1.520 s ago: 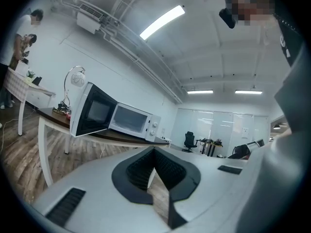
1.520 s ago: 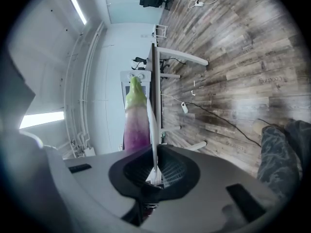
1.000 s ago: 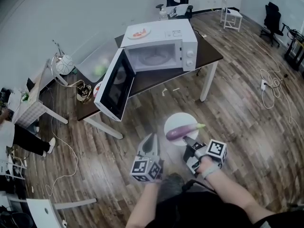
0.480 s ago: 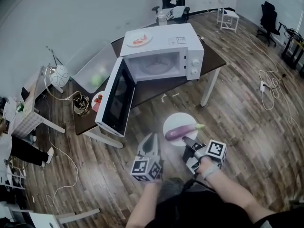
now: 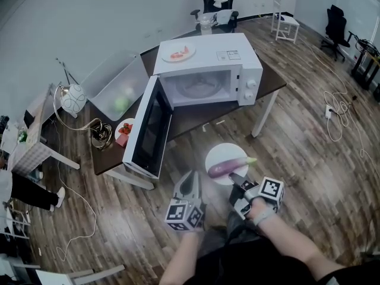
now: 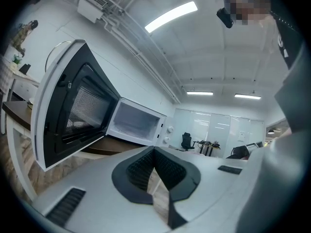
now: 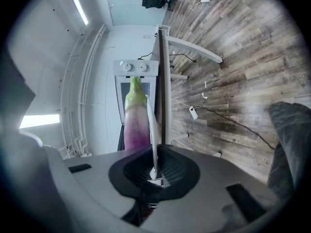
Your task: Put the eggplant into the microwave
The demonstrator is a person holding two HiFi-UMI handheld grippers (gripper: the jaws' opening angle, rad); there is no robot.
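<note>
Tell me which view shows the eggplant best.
The head view: the whole eggplant lies on the white plate gripped by the right gripper. The right gripper view shows it foreshortened, beside the plate seen edge-on. The left gripper view misses it.

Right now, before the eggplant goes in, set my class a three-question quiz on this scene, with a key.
1. True or false: the microwave door is shut.
2. What does the eggplant lie on? A) a plate B) the floor C) the table
3. Fill in: the right hand-held gripper is clamped on the rim of the ____.
Key: 1 false, the door stands open; 2 A; 3 plate.
</note>
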